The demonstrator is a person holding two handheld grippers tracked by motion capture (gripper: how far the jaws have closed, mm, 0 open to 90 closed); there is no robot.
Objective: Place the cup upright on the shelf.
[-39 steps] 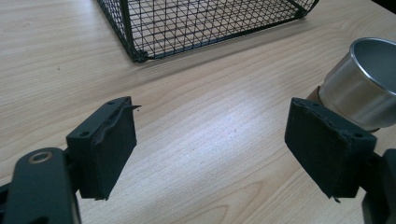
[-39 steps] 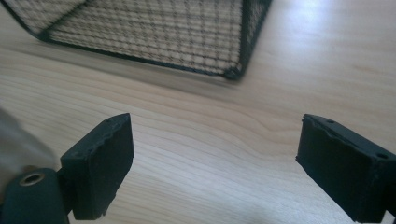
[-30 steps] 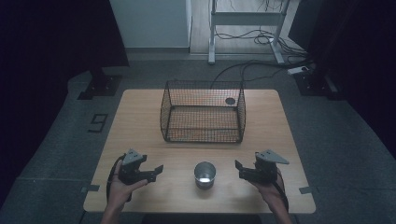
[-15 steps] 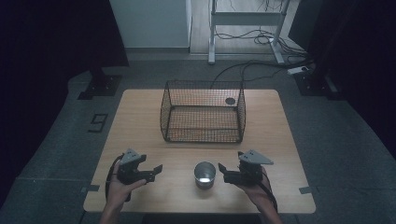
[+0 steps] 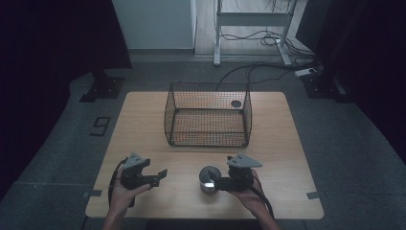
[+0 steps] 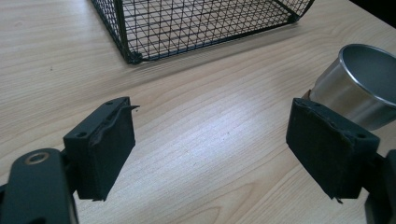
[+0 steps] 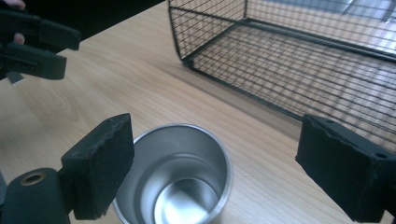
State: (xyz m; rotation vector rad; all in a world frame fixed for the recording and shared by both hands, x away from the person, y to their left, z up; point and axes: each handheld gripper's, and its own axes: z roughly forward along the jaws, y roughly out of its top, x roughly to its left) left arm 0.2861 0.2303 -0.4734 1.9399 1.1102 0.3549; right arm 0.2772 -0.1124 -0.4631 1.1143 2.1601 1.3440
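The cup stood upright near the basket, between the wide-open right gripper jaws. Closing off-centre could tip it. The left gripper, beside the cup, gaped empty.

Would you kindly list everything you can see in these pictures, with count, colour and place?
table: one, light wood, centre of the high view.
wire basket: one, black, far middle of the table, open top.
metal cup: one, silver, upright and empty, near edge of the table, between the right gripper's open jaws.
dark disc: one, by the basket's far right corner; inside or behind it, unclear.
metal frame: one, pale, on the floor beyond the table, cables around it.
left gripper: one, black, near left of the table, jaws open, empty.
right gripper: one, black, jaws open around the cup, not closed.
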